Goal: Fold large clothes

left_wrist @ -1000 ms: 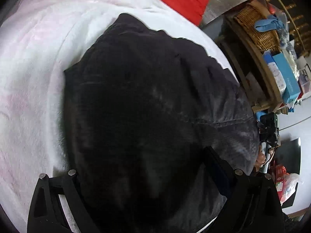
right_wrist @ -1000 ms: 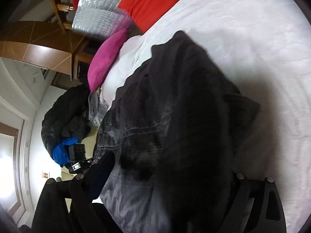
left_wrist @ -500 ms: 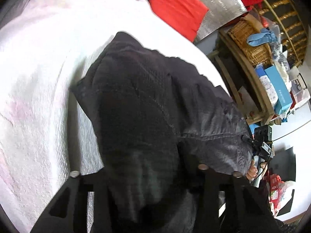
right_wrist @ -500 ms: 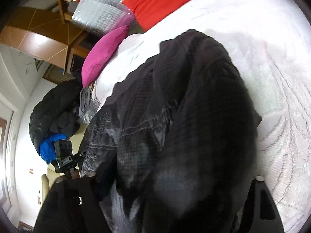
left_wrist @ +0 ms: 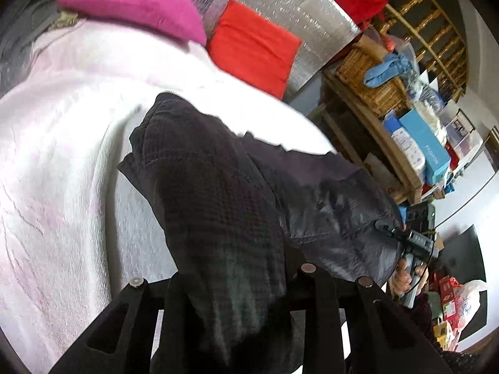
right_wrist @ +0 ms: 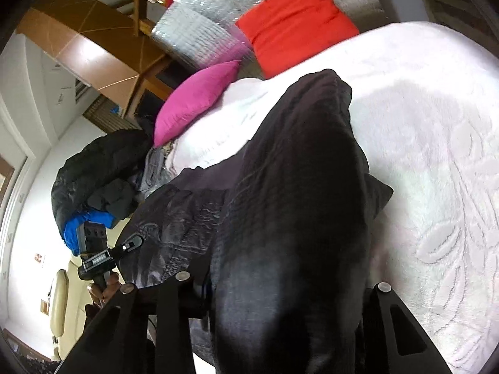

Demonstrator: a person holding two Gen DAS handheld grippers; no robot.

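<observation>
A large dark garment (left_wrist: 224, 187) with a shiny grey lining (left_wrist: 336, 215) hangs between both grippers above a white bedspread (left_wrist: 62, 143). My left gripper (left_wrist: 230, 283) is shut on one edge of the garment, which drapes over its fingers. My right gripper (right_wrist: 280, 286) is shut on the other edge of the garment (right_wrist: 299, 187). Each gripper shows in the other's view: the right one (left_wrist: 411, 240) at the garment's far corner, the left one (right_wrist: 99, 258) likewise. The garment's far end still rests on the bed.
A pink cushion (left_wrist: 137, 3) and a red cushion (left_wrist: 252, 46) lie at the head of the bed before a silver panel (left_wrist: 280, 9). A wooden shelf (left_wrist: 389, 118) with baskets and boxes stands beside the bed. A black jacket heap (right_wrist: 99, 171) lies at the other side.
Both grippers closed on the garment and lifted it up and back. The cloth rose off the bed and bunched into a hanging fold; more of the cushions and room came into view.
</observation>
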